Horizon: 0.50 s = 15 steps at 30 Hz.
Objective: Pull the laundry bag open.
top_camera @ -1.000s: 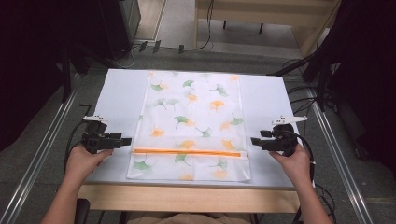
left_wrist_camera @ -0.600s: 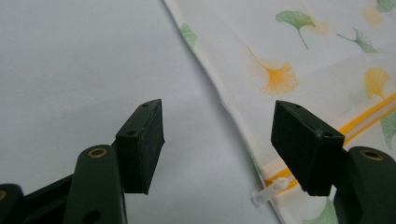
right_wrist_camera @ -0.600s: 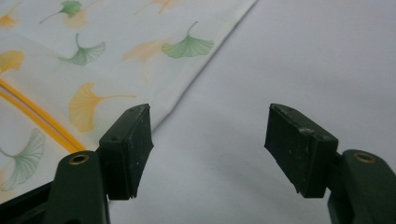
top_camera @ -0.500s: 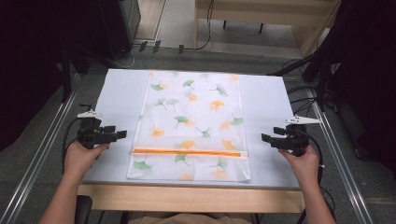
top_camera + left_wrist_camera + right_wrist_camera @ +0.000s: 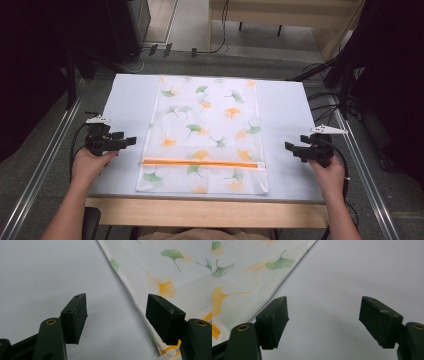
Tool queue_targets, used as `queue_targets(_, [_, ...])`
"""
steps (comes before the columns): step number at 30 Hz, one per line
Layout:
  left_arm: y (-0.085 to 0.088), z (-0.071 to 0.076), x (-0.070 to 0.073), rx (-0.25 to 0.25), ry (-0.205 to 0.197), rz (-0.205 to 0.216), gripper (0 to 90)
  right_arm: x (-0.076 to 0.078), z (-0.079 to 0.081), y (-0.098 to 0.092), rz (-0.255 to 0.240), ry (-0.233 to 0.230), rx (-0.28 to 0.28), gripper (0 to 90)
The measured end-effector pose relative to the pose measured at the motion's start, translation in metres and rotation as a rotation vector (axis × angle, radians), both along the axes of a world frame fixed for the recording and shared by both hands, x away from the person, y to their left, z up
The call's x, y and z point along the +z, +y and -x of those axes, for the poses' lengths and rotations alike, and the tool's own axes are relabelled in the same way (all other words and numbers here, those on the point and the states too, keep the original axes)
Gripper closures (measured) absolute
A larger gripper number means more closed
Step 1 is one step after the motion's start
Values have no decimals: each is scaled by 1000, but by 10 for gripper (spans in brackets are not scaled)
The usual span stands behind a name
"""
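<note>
Ginkgo-print pouch (image 5: 205,135) is laid flat mid-table; left gripper (image 5: 131,141) at nine o'clock and right gripper (image 5: 289,146) at three o'clock, just opened, are held wide and empty.

Open hand-held gripper (image 5: 116,320) beside leaf-print bag (image 5: 160,267)

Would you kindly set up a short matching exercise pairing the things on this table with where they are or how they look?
Things:
1. left claw
2. right claw
3. zipper
4. laundry bag

Descriptions:
A. orange, running across the bag near its close end
B. open, off the bag's right edge
C. white with ginkgo leaves, lying flat
D. open, off the bag's left edge

Pairs: 1-D, 2-B, 3-A, 4-C
</note>
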<state>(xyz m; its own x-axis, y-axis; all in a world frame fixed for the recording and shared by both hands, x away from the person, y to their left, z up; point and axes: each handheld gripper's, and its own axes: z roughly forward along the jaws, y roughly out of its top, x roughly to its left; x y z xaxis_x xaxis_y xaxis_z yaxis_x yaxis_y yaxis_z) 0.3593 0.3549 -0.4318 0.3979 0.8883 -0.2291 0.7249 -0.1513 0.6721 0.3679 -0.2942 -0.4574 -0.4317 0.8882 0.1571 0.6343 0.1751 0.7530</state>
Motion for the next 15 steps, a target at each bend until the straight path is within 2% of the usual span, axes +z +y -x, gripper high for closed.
queue_targets(15, [1, 1, 0, 10, 5, 1, 328, -3, -2, 4, 23, 26, 30, 230])
